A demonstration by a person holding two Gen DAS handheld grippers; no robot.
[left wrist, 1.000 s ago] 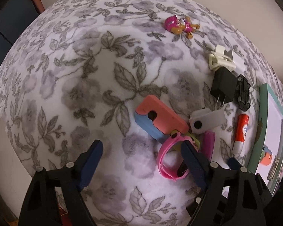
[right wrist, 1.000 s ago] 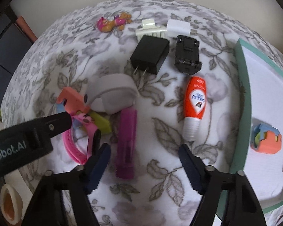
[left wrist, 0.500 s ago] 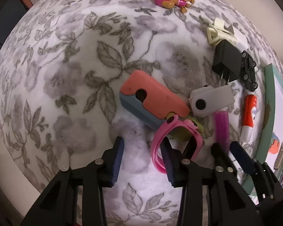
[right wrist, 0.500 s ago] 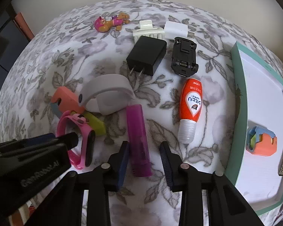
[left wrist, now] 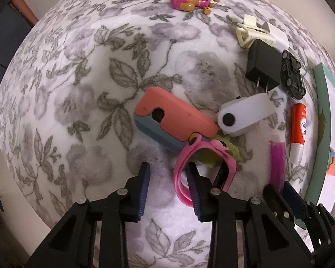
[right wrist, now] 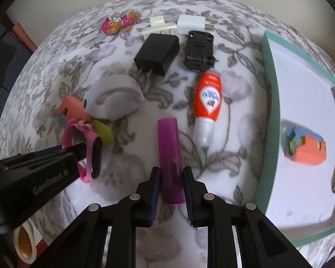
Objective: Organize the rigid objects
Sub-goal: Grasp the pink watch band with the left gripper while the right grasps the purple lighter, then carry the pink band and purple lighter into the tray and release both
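Both claws are closing for a pick-up. The right claw point(right wrist: 170, 184) is clamping its ridged pads on the near end of the purple comb point(right wrist: 169, 154), a flat translucent plastic bar lying on the plush floral table point(right wrist: 55, 71) left of the teal-rimmed tray point(right wrist: 269, 102). The left claw point(left wrist: 168, 186) is narrowing around one side of the pink watch band point(left wrist: 184, 167), a springy rubber loop; contact is unclear. Next, each likely needs a lift clear and a carry right to the tray.
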